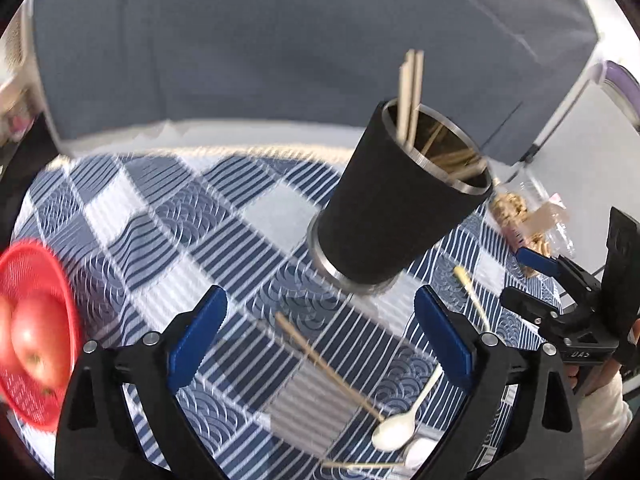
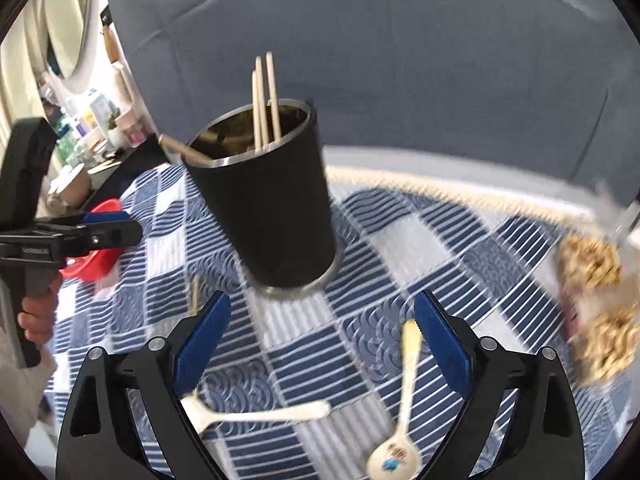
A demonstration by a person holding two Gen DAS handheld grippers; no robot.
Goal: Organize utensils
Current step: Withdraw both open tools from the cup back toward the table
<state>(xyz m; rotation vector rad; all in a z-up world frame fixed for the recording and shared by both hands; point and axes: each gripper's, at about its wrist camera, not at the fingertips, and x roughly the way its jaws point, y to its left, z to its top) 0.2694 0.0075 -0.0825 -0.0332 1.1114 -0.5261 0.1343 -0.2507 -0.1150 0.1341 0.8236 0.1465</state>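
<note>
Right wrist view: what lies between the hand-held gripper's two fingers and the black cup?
Only bare patterned tablecloth separates the right hand-held gripper from the black cup; two white spoons lie nearer the camera.

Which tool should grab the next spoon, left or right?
Right, probably. The right tool is open, with the spoon lying just below its opening. The left tool faces a chopstick instead.

Ahead of the jaws, the cup shows a matt black sleeve over shiny steel rim and base, holding pale wooden chopsticks. The spoons between the jaws look glossy cream plastic. The tablecloth is woven fabric.
</note>
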